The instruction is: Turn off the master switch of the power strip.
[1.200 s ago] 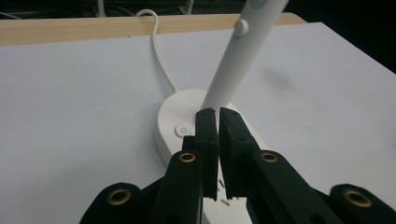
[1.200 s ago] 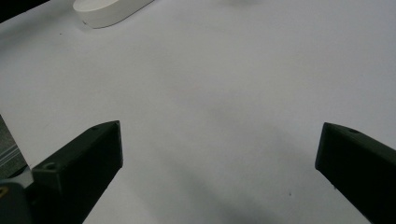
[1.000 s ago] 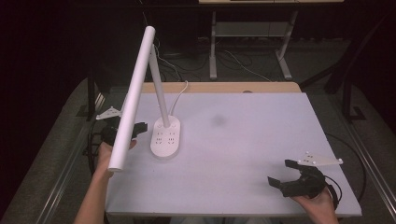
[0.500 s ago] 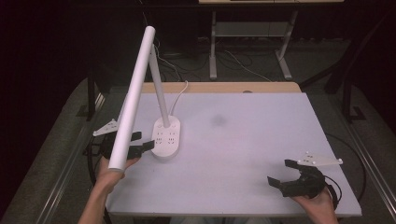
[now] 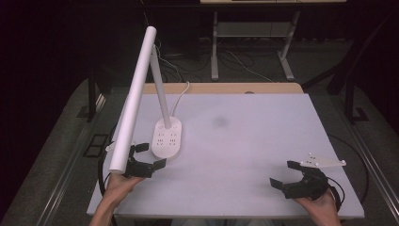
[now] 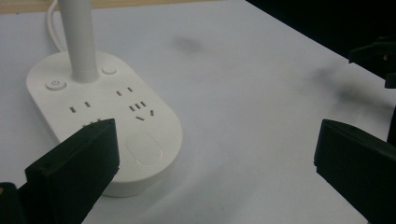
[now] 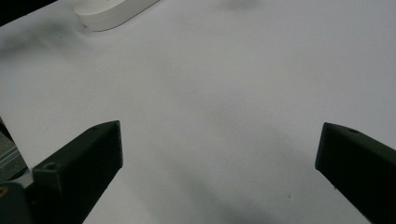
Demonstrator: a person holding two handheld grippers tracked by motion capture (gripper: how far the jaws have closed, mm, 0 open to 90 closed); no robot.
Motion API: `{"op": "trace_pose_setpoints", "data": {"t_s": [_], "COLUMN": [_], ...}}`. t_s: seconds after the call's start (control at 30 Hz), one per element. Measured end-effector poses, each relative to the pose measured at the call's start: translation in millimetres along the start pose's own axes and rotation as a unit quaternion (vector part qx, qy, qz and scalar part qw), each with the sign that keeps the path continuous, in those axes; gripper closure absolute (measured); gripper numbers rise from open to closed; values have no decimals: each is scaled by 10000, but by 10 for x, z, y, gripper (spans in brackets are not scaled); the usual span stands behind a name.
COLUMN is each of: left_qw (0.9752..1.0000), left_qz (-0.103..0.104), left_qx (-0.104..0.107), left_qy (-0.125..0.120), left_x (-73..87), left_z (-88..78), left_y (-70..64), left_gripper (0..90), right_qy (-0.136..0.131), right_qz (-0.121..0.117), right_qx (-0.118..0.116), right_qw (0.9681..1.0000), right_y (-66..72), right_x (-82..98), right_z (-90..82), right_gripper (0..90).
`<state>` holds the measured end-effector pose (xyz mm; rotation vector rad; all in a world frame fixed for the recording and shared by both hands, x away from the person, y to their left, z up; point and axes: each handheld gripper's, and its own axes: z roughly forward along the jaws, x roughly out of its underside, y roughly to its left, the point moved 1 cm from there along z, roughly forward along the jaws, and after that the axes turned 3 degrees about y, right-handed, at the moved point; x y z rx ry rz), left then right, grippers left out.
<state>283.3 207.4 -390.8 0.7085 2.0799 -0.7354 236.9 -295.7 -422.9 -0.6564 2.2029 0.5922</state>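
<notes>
Change: left gripper (image 5: 148, 157) has drawn back from the lamp, its jaws just opening, nothing between.
Right gripper (image 5: 287, 174): spread, empty.
Lamp: smooth white plastic desk lamp (image 5: 166, 139), oval socket base, tubular head, on matte white counter (image 5: 244, 141).

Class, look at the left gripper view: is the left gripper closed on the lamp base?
No, the left gripper stands wide open, its jaws apart in front of the lamp base with nothing pressed between them.

Lamp base (image 5: 167, 138) on my table (image 5: 244, 141) left of centre, left gripper (image 5: 149, 160) just before it, right gripper (image 5: 292, 175) well apart at near right edge, nothing between its jaws.
</notes>
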Motion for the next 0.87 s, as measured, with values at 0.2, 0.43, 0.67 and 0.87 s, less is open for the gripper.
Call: {"op": "trace_pose_setpoints", "data": {"t_s": [0.2,0.43,0.67,0.87], "left_qw": [9999,9999,9998,9997], "left_qz": [82,106,101,102], "left_qx": [38,123,169,224], "left_qy": [-58,-32,-24,57], "left_x": [75,176,283,332], "left_z": [15,58,122,185], "left_y": [-101,-201,-272,-299], "left_gripper": [0,0,0,0], "right_qy": [4,-1,14,26], "right_qz": [-23,-29,-8,-45], "right_qx": [1,-13,-35,-62], "right_qw": [10000,10000,10000,10000], "right_y": [3,5,11,22], "right_x": [-1,-1,0,-1], "right_z": [2,2,2,7], "right_gripper": [3,3,3,3]}}
